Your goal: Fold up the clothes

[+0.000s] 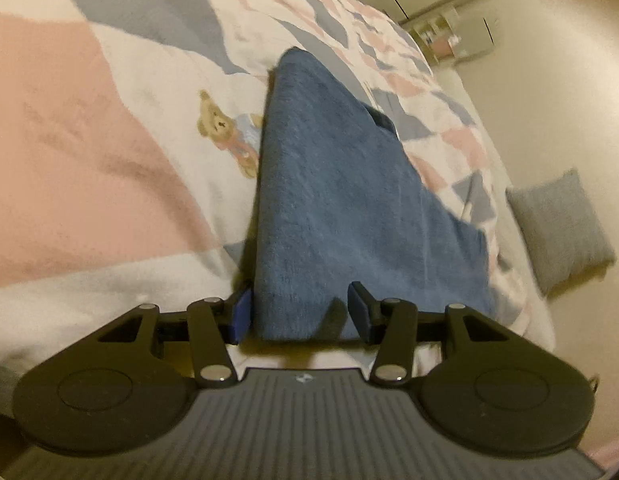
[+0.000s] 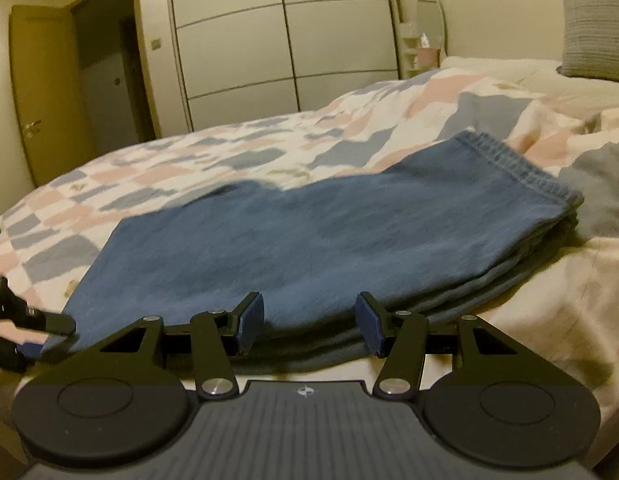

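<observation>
Fingers of both grippers, left and right, sat spread wide, empty, at the folded blue garment's near edge, its length running left-right.

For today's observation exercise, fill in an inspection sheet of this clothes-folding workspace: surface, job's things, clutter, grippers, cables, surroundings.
Surface: bed with pink, grey and white patchwork duvet, teddy-bear print.
Job's things: folded blue garment, stacked layers, stitched hem on the far right.
Clutter: grey cushion beside the bed.
Grippers: left gripper open, straddling the garment's near edge; right gripper open at its near edge.
Cables: nothing seen.
Surroundings: panelled wardrobe, open door, oval mirror.
</observation>
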The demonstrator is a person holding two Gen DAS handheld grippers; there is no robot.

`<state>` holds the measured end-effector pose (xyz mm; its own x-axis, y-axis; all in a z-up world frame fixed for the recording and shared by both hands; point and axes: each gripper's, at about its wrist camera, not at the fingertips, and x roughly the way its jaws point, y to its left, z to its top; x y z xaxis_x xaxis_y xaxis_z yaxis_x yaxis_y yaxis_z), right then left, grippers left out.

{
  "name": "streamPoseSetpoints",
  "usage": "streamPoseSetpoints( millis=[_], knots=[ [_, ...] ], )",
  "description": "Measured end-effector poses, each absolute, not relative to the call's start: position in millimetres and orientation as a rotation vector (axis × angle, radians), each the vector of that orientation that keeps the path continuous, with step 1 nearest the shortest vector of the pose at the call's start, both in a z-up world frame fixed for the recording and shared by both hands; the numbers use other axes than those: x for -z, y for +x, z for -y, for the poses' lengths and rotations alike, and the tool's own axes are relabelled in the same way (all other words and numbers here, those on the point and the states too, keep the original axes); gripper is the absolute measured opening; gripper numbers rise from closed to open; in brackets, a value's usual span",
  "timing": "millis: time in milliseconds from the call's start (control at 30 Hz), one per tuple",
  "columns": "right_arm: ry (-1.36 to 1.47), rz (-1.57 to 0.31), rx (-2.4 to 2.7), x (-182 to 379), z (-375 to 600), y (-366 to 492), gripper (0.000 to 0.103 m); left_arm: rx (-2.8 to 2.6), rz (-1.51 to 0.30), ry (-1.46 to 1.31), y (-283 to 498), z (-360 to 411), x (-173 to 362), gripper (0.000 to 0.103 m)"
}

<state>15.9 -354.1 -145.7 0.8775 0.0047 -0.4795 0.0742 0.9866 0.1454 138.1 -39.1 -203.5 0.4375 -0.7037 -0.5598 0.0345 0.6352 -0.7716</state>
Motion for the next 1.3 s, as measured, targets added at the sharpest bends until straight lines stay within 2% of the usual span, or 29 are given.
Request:
streamPoseSetpoints(
  millis=[33, 67, 167, 233, 333, 533, 967, 1000, 1033, 1067, 1133, 1167, 1300],
  knots=[
    [0.158, -0.496, 0.03, 144.8, 355.1, 16.5, 0.054, 0.518, -1.031, -0.758, 143.0, 39.7, 202.5, 0.04],
    [0.151, -0.496, 0.019, 144.7, 353.6, 16.5, 0.054, 0.517, -1.036, -0.749, 147.8, 40.2, 201.5, 0.03],
    [0.127, -0.495, -0.018, 147.5, 341.6, 14.7, 0.054, 0.541, -1.035, -0.646, 153.7, 46.6, 190.0, 0.021],
    [0.081, -0.491, -0.049, 150.2, 327.8, 12.7, 0.055, 0.548, -1.036, -0.617, 153.8, 48.2, 185.1, 0.02],
    [-0.06, -0.472, -0.124, 154.9, 296.8, 8.1, 0.065, 0.544, -1.052, -0.622, 155.2, 48.2, 184.0, 0.02],
    [-0.412, -0.399, -0.276, 167.2, 231.9, -0.6, 0.069, 0.536, -1.083, -0.632, 158.0, 48.1, 181.7, 0.02],
    [-0.684, -0.351, -0.326, 192.7, 180.6, 22.9, 0.069, 0.553, -1.1, -0.644, 163.3, 47.8, 169.8, 0.019],
    [-0.708, -0.344, -0.324, 194.0, 177.0, 24.3, 0.067, 0.555, -1.094, -0.645, 162.5, 46.5, 169.1, 0.019],
    [-0.731, -0.336, -0.323, 195.2, 173.3, 25.7, 0.062, 0.557, -1.088, -0.646, 161.7, 45.3, 168.3, 0.02],
    [-0.755, -0.329, -0.321, 196.5, 169.7, 27.1, 0.048, 0.559, -1.082, -0.647, 160.9, 44.1, 167.5, 0.019],
    [-0.738, -0.328, -0.318, 194.6, 169.0, 30.9, 0.03, 0.563, -1.069, -0.649, 159.2, 41.7, 165.9, 0.019],
    [-0.678, -0.338, -0.317, 190.1, 174.1, 33.6, 0.025, 0.567, -1.058, -0.653, 158.1, 39.8, 164.4, 0.019],
    [-0.436, -0.377, -0.313, 171.9, 194.4, 44.4, 0.018, 0.56, -0.906, -0.63, 147.7, 26.4, 140.4, 0.018]
  ],
)
